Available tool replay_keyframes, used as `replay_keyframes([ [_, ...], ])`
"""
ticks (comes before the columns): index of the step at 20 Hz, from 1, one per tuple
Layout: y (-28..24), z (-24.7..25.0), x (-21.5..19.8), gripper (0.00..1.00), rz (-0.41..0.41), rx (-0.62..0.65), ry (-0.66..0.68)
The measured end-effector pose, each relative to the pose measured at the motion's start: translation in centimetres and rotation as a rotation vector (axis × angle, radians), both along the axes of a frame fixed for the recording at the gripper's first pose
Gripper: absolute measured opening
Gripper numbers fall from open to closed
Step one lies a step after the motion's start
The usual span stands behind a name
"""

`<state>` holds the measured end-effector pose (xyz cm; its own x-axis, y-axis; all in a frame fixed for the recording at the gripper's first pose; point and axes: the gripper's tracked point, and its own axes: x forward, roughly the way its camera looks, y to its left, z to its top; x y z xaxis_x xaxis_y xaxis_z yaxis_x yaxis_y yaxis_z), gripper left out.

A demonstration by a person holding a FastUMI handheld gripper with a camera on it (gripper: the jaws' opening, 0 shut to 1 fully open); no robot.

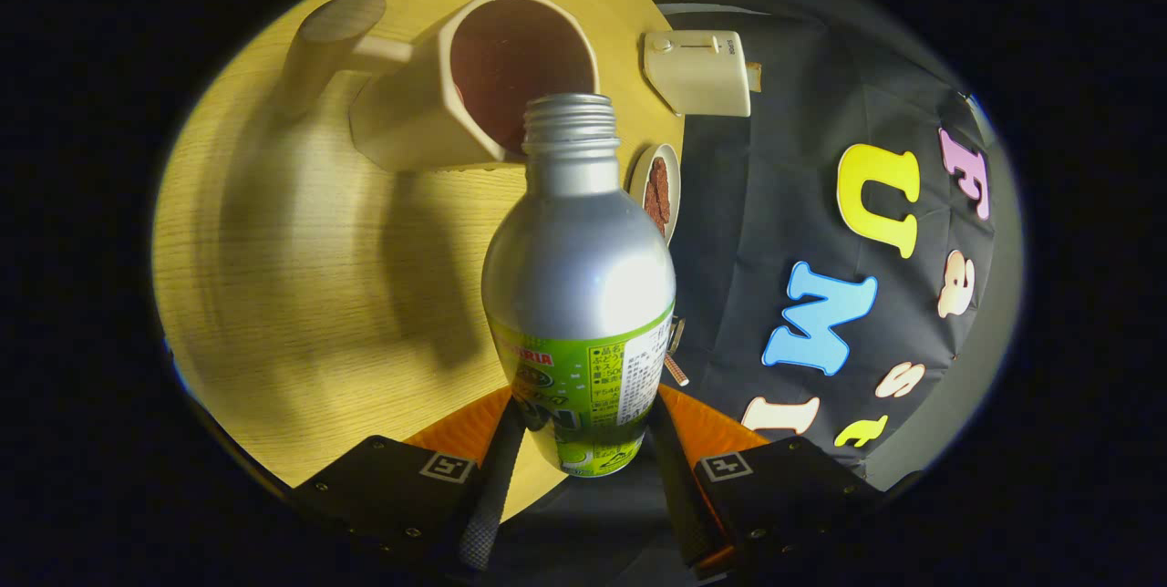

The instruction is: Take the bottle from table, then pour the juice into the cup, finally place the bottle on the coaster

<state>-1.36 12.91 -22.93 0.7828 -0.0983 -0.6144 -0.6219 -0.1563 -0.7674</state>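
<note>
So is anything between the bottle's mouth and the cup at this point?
Nothing visible. The gripper is shut on the bottle, both fingers on its labelled lower body. Its uncapped threaded neck points straight at the open mouth of the cup, with no object between them. The small dish and the white box sit off to the side.

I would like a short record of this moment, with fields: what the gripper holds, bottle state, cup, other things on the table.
gripper: gripper shut on the bottle, both fingers pressing its labelled lower body
bottle: silver bottle, cap off, tipped with its open mouth at the rim of the cup
cup: beige cup with handle, dark inside, just beyond the bottle mouth
table: wooden table
other things: small dish with brown contents; white box beyond it
</note>
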Motion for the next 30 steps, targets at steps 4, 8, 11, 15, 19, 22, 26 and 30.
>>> replay_keyframes([
  [4, -0.3, 0.6, 0.3, 0.74, -0.011, -0.054, 0.014],
  [8, -0.3, 1.1, 0.1, 0.74, -0.008, -0.09, 0.024],
  [11, 0.0, 1.4, -0.2, 0.75, 0.004, -0.123, 0.032],
  [15, -0.2, 1.8, -0.3, 0.75, -0.004, -0.158, 0.043],
  [19, -0.2, 2.2, -0.4, 0.74, -0.007, -0.181, 0.044],
  [22, -0.4, 2.5, -0.6, 0.74, -0.013, -0.191, 0.046],
  [26, -0.6, 2.9, -0.8, 0.75, -0.012, -0.216, 0.049],
  [30, -0.4, 3.1, -0.9, 0.74, -0.01, -0.228, 0.051],
])
